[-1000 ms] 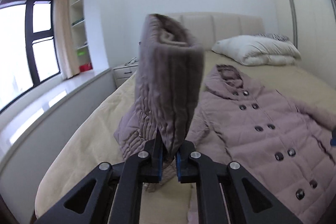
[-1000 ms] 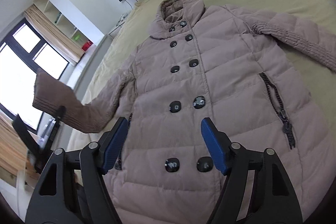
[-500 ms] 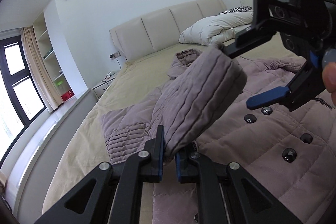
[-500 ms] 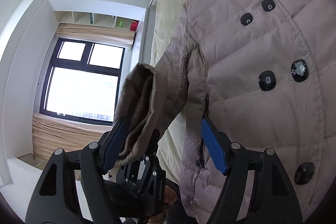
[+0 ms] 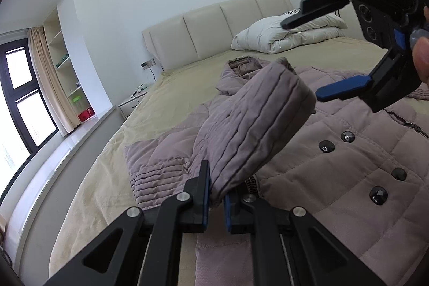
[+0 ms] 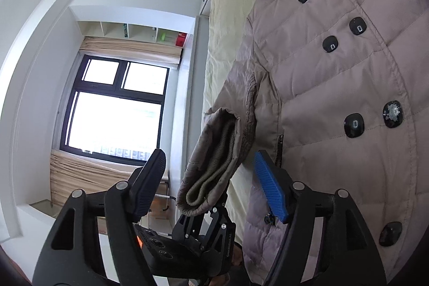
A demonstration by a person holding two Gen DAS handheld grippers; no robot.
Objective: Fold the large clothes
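Lower centre of left view, left gripper [image 5: 214,201] clamped on sleeve cuff [image 5: 257,122] lifted over mauve coat [image 5: 348,168] spread on bed [image 5: 166,98], upper right, right gripper [image 5: 308,60] jaws apart, closing, nothing pinched.

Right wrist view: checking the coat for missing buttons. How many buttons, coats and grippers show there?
Dark glossy buttons: 9
Quilted mauve puffer coat: 1
Black grippers: 2, the left gripper and the right gripper, closing with the coat's cuff between its fingers
Total: 12
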